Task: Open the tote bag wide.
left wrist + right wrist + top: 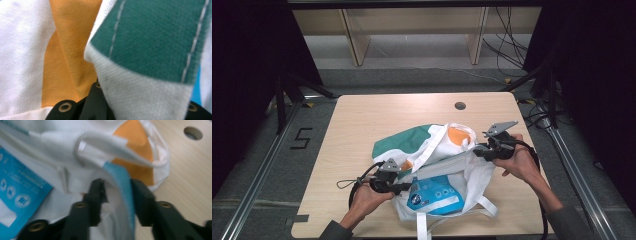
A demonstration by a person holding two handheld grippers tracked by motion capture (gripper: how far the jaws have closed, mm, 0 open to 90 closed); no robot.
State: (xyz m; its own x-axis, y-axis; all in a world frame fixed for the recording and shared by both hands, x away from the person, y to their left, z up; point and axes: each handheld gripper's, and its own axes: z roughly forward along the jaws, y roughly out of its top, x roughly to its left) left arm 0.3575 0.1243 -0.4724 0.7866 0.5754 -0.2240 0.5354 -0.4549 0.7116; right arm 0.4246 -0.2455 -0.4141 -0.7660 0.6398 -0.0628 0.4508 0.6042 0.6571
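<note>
Left gripper (404, 187) is pinching the white, green, orange and blue fabric tote bag (437, 165), fingers pressed shut on its hem. The bag is lying crumpled mid-front on the light wooden table (362, 120). Right gripper (117, 192) fingers are standing spread, blue-edged strap between them.

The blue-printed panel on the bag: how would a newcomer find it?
On the wooden table lies a crumpled white cloth bag between the two grippers. Look at its near part, by the left gripper: the blue panel carries white round icons, unlike the plain green and orange patches farther back.
</note>
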